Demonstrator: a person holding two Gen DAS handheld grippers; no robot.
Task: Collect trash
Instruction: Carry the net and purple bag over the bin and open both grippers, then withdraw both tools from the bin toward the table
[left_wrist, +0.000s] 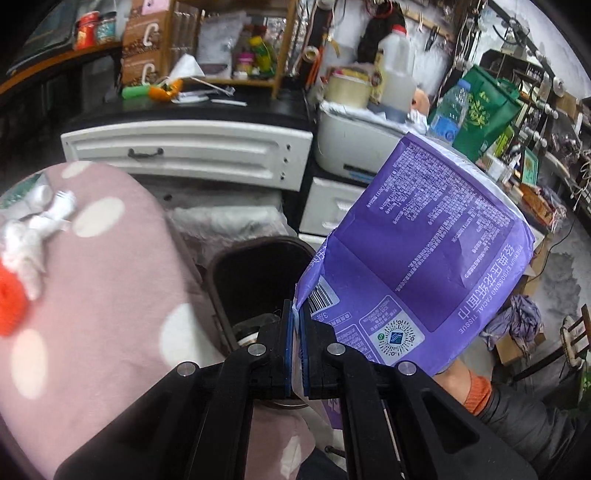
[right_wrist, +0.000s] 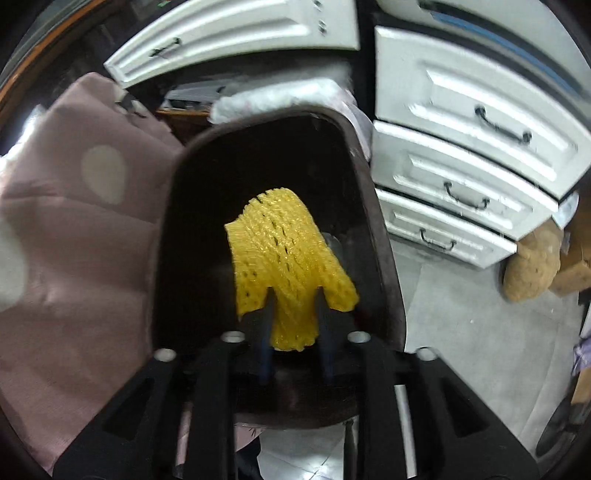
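Note:
My left gripper is shut on the lower corner of a purple facial-tissue wrapper, which stands up to the right of it. Just beyond the fingers is the open mouth of a dark brown bin. In the right wrist view my right gripper points down into that bin. A yellow foam net lies between its parted fingers and spreads out past the tips over the dark inside. The pads do not look pressed on it.
A pink cloth with pale dots covers something bulky left of the bin. White drawers stand behind and to the right. A tan sack sits on the grey floor. A hand with an orange cuff shows under the wrapper.

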